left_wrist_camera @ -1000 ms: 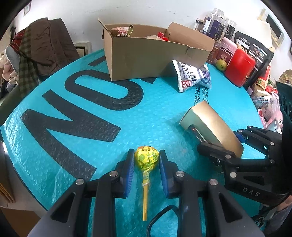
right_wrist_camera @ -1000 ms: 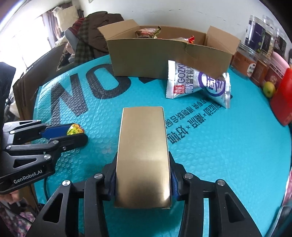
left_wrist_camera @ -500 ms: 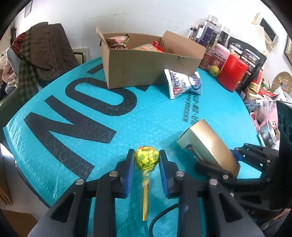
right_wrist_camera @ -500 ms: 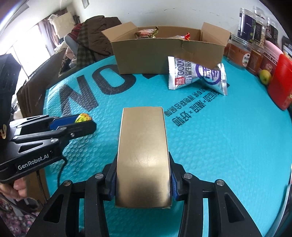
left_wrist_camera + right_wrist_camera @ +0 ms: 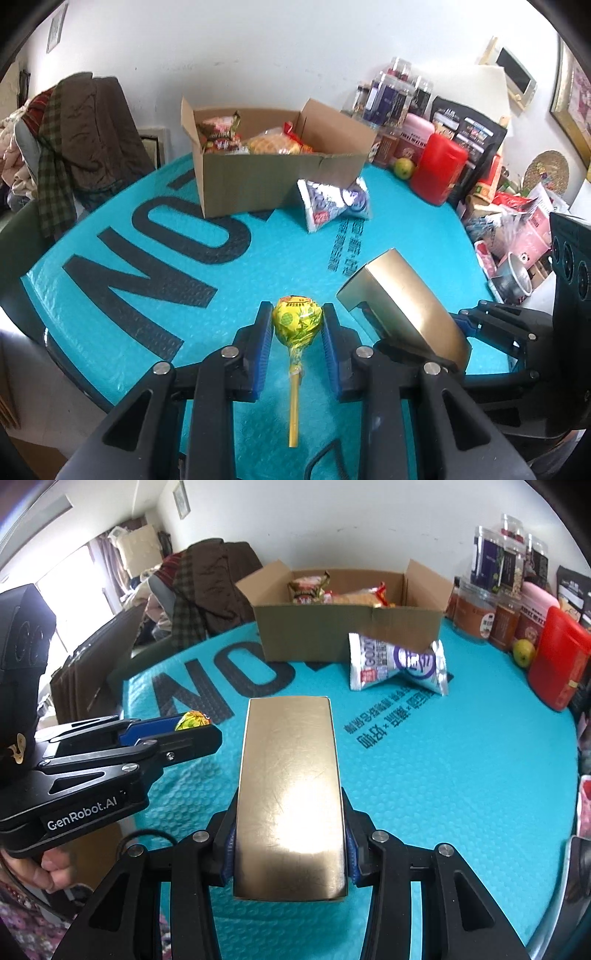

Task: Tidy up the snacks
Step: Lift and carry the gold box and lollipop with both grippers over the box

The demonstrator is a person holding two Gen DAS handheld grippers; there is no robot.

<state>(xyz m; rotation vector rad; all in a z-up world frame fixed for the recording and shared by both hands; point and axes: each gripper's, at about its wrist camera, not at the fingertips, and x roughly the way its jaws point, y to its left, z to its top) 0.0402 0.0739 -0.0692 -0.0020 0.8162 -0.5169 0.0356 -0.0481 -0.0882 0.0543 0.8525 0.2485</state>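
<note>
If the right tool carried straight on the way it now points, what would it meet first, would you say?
Probably the bare teal table cover ahead of the gold box it holds. The right tool tilts downward, so it likely lands short of the white snack bag and cardboard box; depth is uncertain.

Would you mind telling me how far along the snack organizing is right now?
Done: several packets already sit in the cardboard box. In hand: the left gripper holds a lollipop, and the right gripper holds a gold box. Left: both need boxing, plus the white snack bag on the table.
</note>
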